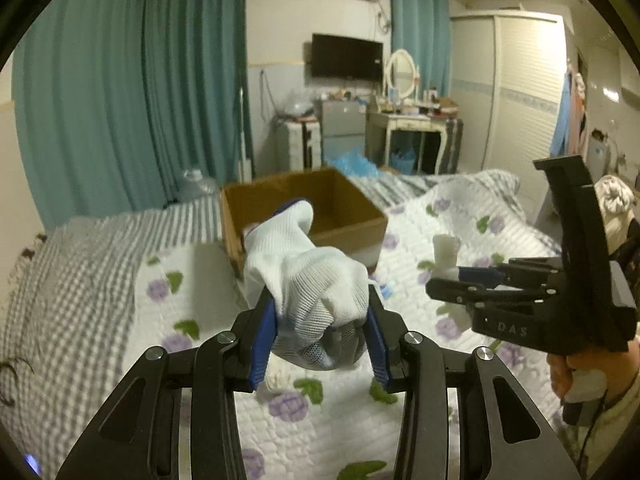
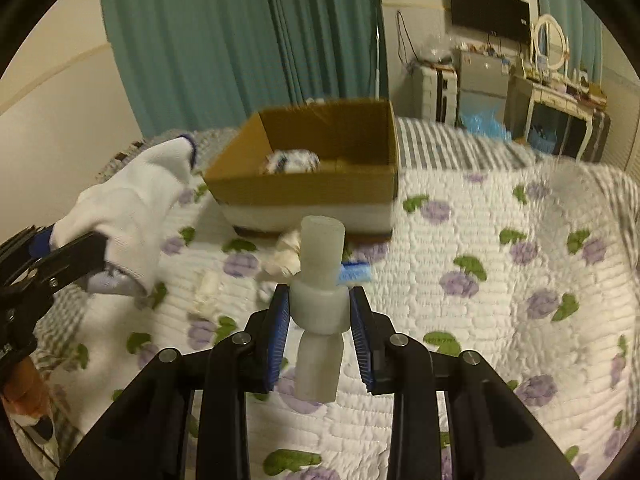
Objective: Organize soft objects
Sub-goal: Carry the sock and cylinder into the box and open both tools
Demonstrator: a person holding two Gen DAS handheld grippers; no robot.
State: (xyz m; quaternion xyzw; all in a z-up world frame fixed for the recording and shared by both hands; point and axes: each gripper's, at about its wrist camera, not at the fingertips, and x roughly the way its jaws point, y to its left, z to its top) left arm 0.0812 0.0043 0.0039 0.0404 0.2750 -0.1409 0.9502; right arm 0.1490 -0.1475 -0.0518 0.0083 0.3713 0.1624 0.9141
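Observation:
My left gripper is shut on a white knit glove with a blue cuff, held above the bed; the glove also shows in the right wrist view. My right gripper is shut on a white soft cylinder-shaped piece, upright between the blue pads; it shows in the left wrist view too. An open cardboard box stands on the bed ahead, also in the right wrist view, with a patterned soft item inside.
The bed has a white quilt with purple flowers and a grey checked sheet. Small white soft pieces and a blue item lie in front of the box. Teal curtains, a dresser and a wardrobe stand beyond.

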